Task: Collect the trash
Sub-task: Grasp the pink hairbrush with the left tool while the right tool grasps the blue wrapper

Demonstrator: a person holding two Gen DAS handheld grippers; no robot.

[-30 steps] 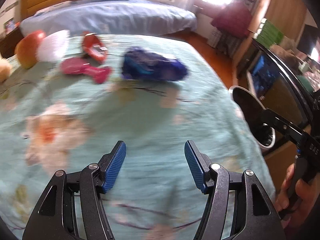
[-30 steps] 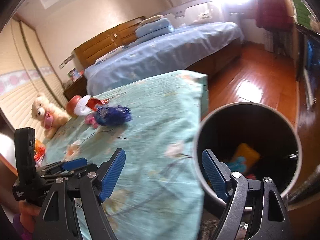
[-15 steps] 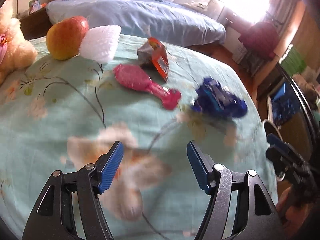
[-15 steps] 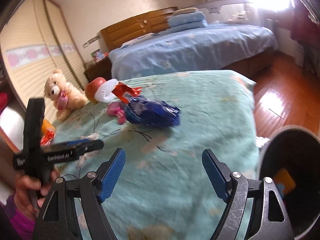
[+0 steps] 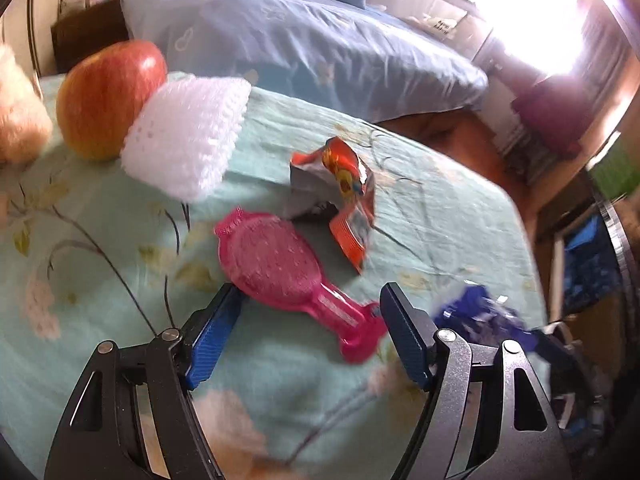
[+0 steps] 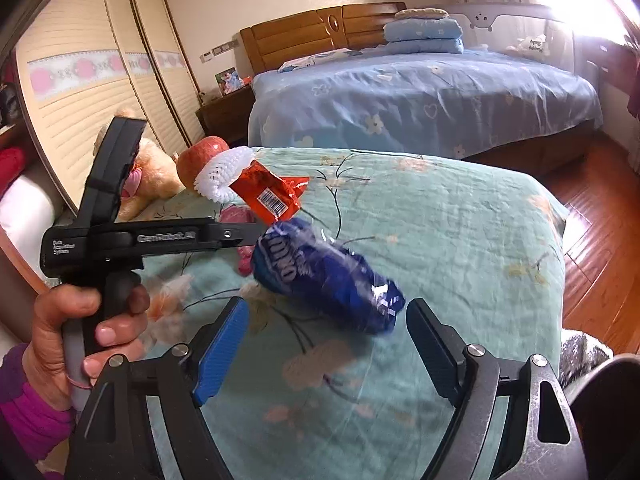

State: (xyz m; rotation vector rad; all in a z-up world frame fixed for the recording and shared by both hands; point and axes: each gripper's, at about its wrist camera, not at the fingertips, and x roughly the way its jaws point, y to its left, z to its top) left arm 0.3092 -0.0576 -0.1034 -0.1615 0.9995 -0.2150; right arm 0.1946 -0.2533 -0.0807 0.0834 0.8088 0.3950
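Observation:
On the teal flowered bedspread (image 5: 100, 280) lie an orange snack wrapper (image 5: 344, 184), a white foam fruit net (image 5: 188, 136) and a crumpled blue wrapper (image 5: 480, 320). My left gripper (image 5: 310, 320) hovers over a pink hairbrush (image 5: 280, 272). Its jaws are opening; the brush handle shows in the gap, and neither pad touches it. In the right wrist view my right gripper (image 6: 328, 316) stands open just short of the blue wrapper (image 6: 320, 276), with nothing gripped. Behind it sit the orange wrapper (image 6: 268, 192) and foam net (image 6: 220, 176). A hand holds the left gripper (image 6: 248, 236) at the left.
A red apple (image 5: 108, 96) and a teddy bear (image 6: 148, 176) sit at the bedspread's far left. The dark bin's rim (image 6: 600, 376) shows at the lower right. Beyond lie a blue-covered bed (image 6: 420, 92), a wooden floor (image 6: 592, 208) and wardrobe doors (image 6: 80, 92).
Both views have swung left, away from the bin and over the bedspread. The left gripper has closed in on the brush and orange wrapper, the right on the blue wrapper. The left jaws stand wider.

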